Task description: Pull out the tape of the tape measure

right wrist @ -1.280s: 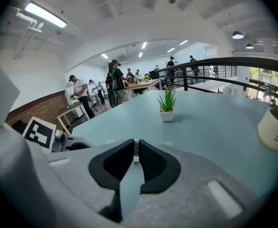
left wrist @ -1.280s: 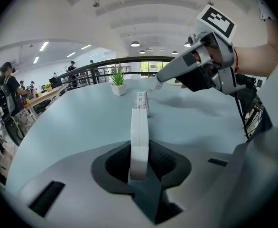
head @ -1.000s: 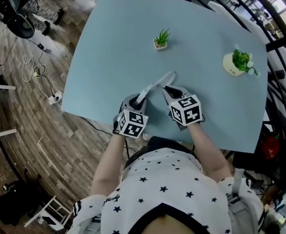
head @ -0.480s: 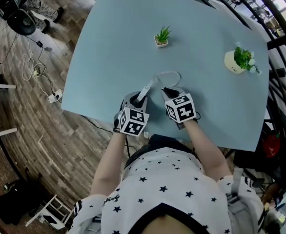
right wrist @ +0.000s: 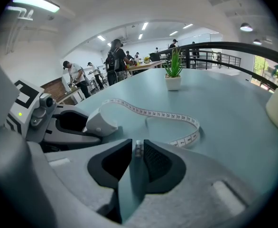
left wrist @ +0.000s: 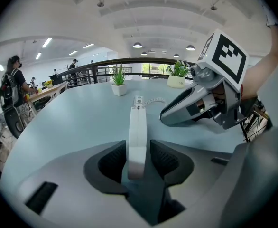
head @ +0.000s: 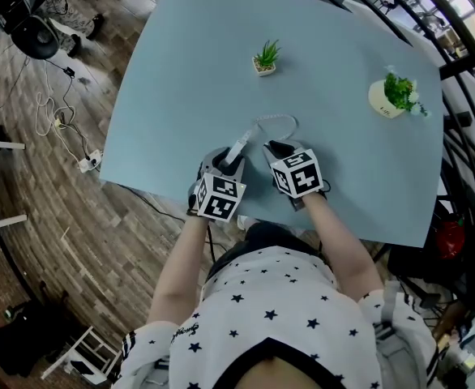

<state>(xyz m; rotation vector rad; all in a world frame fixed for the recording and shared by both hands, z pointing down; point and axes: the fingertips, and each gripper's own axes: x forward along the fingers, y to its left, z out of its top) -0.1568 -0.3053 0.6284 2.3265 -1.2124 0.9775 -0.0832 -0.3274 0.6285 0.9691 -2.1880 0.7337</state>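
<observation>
On the pale blue worktop (head: pixel 181 71), near edge, I log:

- Tape measure, qty 1. White case (left wrist: pixel 137 132) stands on edge at the near side. The tape (right wrist: pixel 148 112) runs out of it away from me, curls in one loose loop flat on the worktop and comes back to the right. Printed numbers visible.
- Potted plants, qty 2. Small spiky one in a white pot (head: pixel 265 58), far centre. Bushier one in a round cream pot (head: pixel 391 97), far right. Both well apart from the tape.
- Tools, qty 2, side by side just off the near edge, each w/ a marker cube.

Left tool (head: pixel 225 164): jaws part open and opening. The case sits between the pads w/ a thin gap on each side, so no squeeze that I can see.

Right tool (head: pixel 276 147): jaws only a crack apart and opening. The tape's metal end tab (right wrist: pixel 138 149) stands upright between the pads. I see a sliver of gap on one side; the other pad is v. close to it.

Surface: smooth and matte.

Room: wood plank floor (head: pixel 51 185) w/ loose cables (head: pixel 59 120) at left, dark railing (right wrist: pixel 234 49) beyond the worktop, people (right wrist: pixel 115 56) at benches in the bkgd, ceiling strip lights.
</observation>
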